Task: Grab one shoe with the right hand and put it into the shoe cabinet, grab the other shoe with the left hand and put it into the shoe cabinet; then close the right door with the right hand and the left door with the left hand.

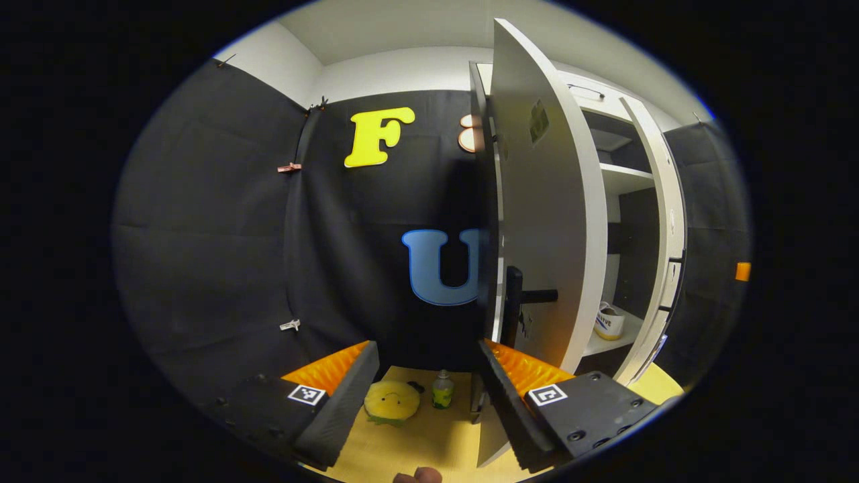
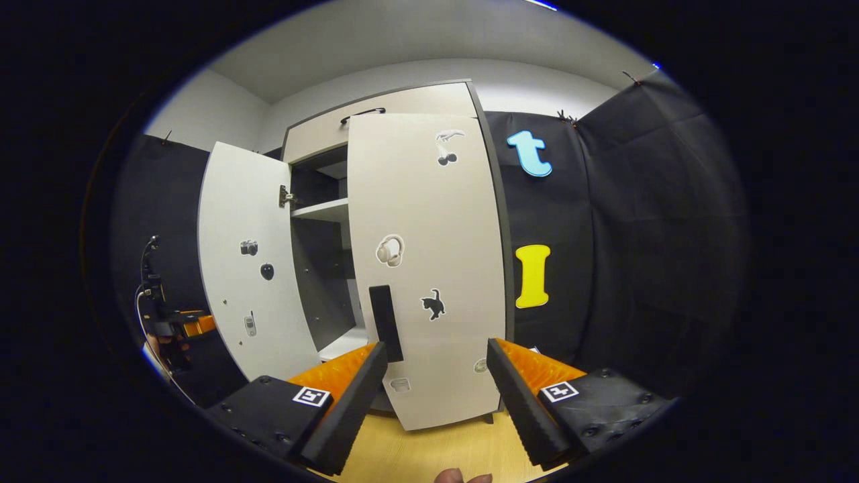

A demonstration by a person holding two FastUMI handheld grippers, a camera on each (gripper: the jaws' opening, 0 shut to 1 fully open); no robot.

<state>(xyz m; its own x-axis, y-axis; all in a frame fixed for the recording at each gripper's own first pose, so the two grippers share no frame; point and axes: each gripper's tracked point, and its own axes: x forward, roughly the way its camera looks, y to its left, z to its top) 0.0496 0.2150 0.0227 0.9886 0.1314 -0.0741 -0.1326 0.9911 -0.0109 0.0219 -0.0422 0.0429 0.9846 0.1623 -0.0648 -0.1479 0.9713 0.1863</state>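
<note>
With both shoes apparently stowed, the work left looked like door closing. Right gripper point(image 2: 436, 389) sat wide open, holding nothing, fingers straddling the lower part of the right door point(image 2: 429, 268); its vertical handle point(image 2: 386, 322) lay just above the left finger, close ahead. That door looked mostly swung in, though a gap remained at its left edge. Left gripper point(image 1: 426, 389) was also wide open and empty, with the left door point(image 1: 547, 221) edge-on immediately ahead of its right finger, handle point(image 1: 530, 298) sticking out sideways just beyond. So the left door stood well open, long axis upright, lying right of that gripper's centreline; my read was a push from its outer face would swing it shut. Past the door, one shoe point(image 1: 609, 322) sat on the lower shelf point(image 1: 604, 343) inside the shoe cabinet point(image 2: 396, 100). On the floor beyond the left gripper lay a yellow plush point(image 1: 391, 401) and a small bottle point(image 1: 441, 390), clear of the door's path as far as I could judge.
</note>
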